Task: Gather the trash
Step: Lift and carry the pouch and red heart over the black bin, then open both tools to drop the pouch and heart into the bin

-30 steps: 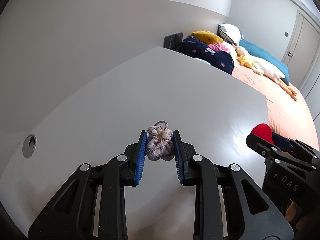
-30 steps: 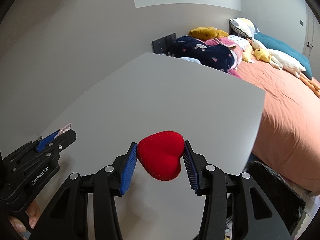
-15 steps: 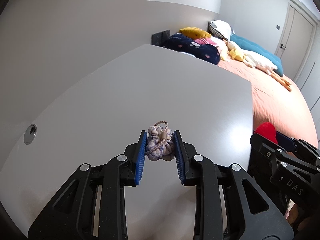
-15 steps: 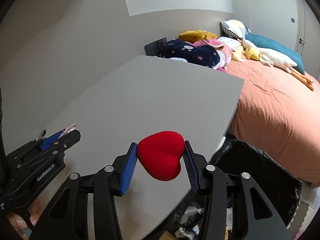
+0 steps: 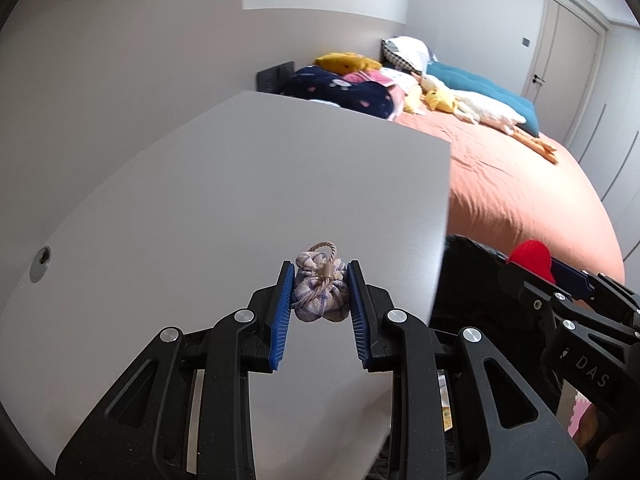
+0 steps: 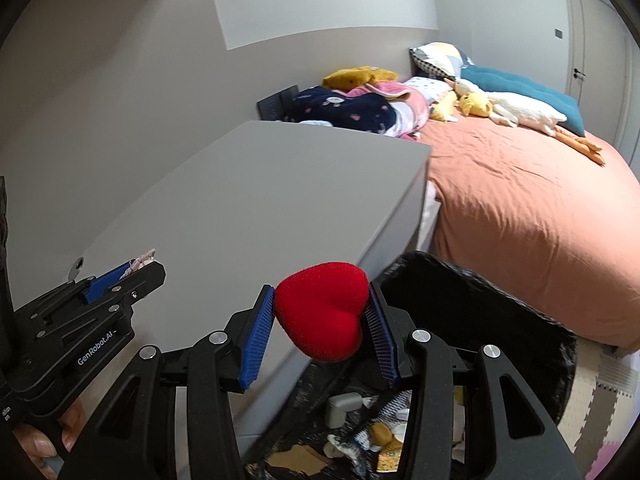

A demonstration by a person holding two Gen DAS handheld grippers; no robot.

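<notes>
Side by side, two hand-held claws carry trash above the edge of a grey worktop (image 5: 256, 184). Left claw (image 5: 320, 276) is clamped on a small checked drawstring pouch (image 5: 320, 298), which sits pinched between its blue pads over the worktop's near corner, cord loop uppermost. Right claw (image 6: 322, 300) grips a red foam heart (image 6: 324, 314) between its pads, held over the rim of a black-lined trash bin (image 6: 500, 316) standing on the floor between the worktop and a bed with an orange sheet (image 6: 520, 208). Paper scraps and wrappers lie in the bin below the heart. Beyond, pillows and plush toys are heaped at the head of the bed. Fingertips (image 6: 44, 440) of the person's hand show at the left claw's grip.
</notes>
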